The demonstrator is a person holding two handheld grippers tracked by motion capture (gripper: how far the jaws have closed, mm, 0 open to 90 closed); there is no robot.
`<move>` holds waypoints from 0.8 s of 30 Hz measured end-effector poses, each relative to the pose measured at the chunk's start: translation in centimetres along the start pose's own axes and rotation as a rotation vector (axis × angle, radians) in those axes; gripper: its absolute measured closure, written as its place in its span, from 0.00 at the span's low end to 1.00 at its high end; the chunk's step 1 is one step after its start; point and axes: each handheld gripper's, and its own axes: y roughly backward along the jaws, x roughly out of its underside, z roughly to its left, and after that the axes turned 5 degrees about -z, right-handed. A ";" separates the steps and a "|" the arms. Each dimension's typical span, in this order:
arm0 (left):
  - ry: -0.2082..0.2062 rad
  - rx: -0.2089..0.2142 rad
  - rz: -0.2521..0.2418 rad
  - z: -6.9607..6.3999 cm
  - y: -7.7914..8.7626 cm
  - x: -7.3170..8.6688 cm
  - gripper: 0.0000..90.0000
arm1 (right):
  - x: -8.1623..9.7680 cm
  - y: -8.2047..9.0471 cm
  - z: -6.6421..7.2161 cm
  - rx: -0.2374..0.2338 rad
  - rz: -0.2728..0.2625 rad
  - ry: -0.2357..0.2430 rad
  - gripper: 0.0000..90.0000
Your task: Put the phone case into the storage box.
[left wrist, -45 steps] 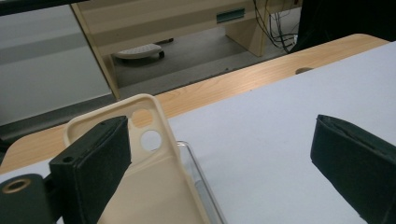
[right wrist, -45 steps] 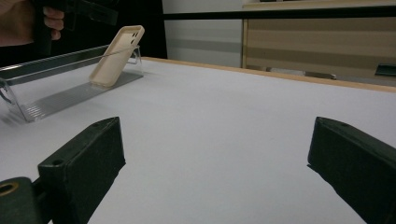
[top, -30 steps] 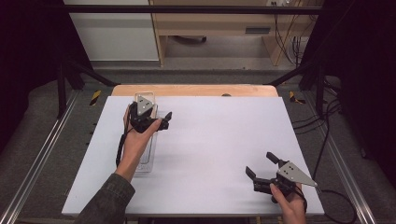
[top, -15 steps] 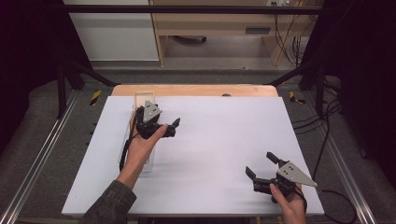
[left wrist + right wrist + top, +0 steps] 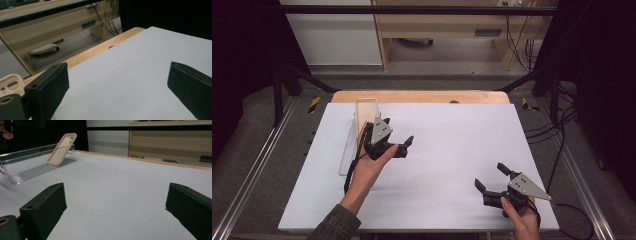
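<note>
The beige phone case [image 5: 62, 148] leans tilted against the back rail of a clear acrylic stand [image 5: 30, 171], at the stand's far end; seen from above, the case [image 5: 366, 111] sits near the table's [image 5: 452, 200] far left corner, with the stand [image 5: 348, 150] running back toward the person.

Just beside the stand, on its right, the left gripper [image 5: 404, 146] hangs above the white surface with its jaws wide and nothing between them; the left gripper view shows bare table between its two black pads and a corner of the case [image 5: 10, 83] at the lower left edge. The hand under it [image 5: 371, 162] is turned palm up, forearm reaching in from the near edge, the grey plate tilted toward the stand.

Well apart from the stand, by the near right corner, the right gripper [image 5: 492, 178] rests low over the table — jaws spread wide, empty, aimed across the surface at the case.

The risk, as I judge it, lies in how lightly the case is propped. A sleeve, a cable or a jaw brushing the stand could shift it, and the case would slide flat or tip off the rail. The left forearm lies closest to the stand — it is the likeliest cause.
</note>
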 end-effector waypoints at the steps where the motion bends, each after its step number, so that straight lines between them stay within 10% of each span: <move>1: 0.000 0.003 -0.002 -0.2 0.1 0.0 0.04 | 0.0 0.0 0.0 0.000 0.000 0.000 0.03; 24: -0.008 0.049 -0.058 -2.5 2.8 0.1 0.03 | 0.0 0.0 0.1 -0.002 -0.002 0.003 0.03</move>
